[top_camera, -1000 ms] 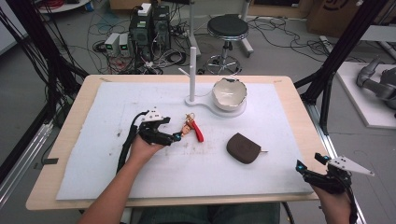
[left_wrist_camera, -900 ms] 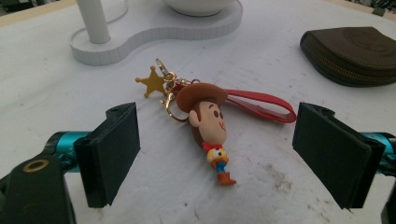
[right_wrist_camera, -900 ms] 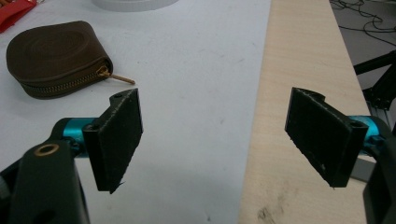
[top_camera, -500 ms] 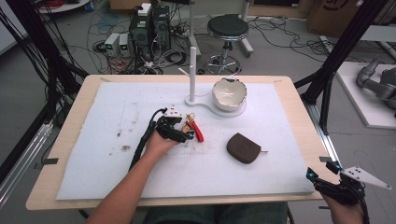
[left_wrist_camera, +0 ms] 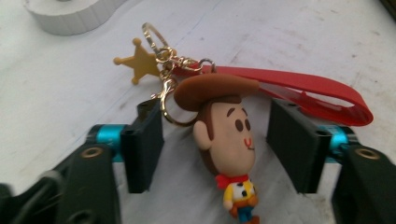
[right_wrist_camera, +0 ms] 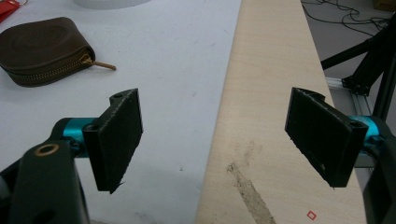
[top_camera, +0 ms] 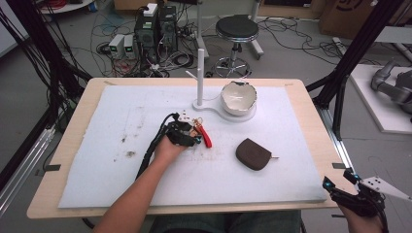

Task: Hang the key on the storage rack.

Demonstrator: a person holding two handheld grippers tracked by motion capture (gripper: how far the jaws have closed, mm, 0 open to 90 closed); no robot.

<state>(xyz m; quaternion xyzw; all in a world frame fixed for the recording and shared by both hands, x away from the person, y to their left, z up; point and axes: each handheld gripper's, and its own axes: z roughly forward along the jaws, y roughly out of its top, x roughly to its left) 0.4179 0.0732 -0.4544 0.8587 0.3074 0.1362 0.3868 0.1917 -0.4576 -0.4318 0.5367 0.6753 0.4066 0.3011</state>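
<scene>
One cowboy keychain [left_wrist_camera: 226, 140] lies lengthwise between the left gripper's [left_wrist_camera: 215, 149] closing, not-yet-touching jaws, hat pointing away, strap [left_wrist_camera: 308, 93] trailing beyond; right gripper [right_wrist_camera: 217, 140] gapes, released.

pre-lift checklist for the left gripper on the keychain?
1. Figure keychain between the left gripper jaws: ok; they have just been closing.
2. Pads pressing on the figure: not ok, gaps on both sides.
3. Red strap clear of the pads: cannot tell, it runs right behind one pad.
4. Gold ring clear: not ok, it sits against the other pad.
5. Right gripper out of the way: ok, open over the table edge.
6. Brown pouch apart from the keychain: ok.
</scene>
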